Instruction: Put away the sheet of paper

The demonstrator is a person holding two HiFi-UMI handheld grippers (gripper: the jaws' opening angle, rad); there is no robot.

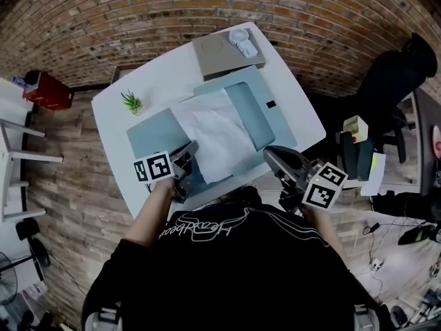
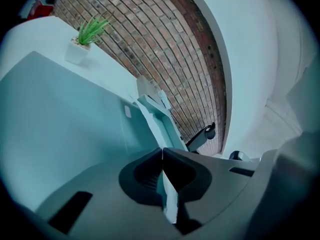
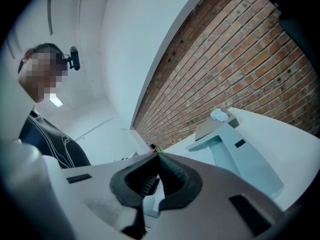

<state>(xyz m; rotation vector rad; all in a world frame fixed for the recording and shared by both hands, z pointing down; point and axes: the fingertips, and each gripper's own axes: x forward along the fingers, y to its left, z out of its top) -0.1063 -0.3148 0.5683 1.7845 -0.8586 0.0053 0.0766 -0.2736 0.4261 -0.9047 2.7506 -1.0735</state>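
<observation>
A white sheet of paper (image 1: 213, 133) lies slanted across an open light blue folder (image 1: 258, 109) on the white table (image 1: 158, 74). My left gripper (image 1: 191, 147) is at the sheet's near left corner. In the left gripper view its jaws (image 2: 162, 151) are shut, with a thin white edge of the paper (image 2: 169, 199) pinched between them above the folder's left flap (image 2: 60, 134). My right gripper (image 1: 269, 154) hovers off the table's near right edge, shut with nothing between its jaws (image 3: 158, 156). From there the folder (image 3: 240, 154) lies ahead.
A grey board (image 1: 220, 54) with a small white object (image 1: 241, 41) sits at the table's far end. A small potted plant (image 1: 131, 102) stands at the left edge. A black chair (image 1: 400, 81) is on the right, a red box (image 1: 48, 92) on the left.
</observation>
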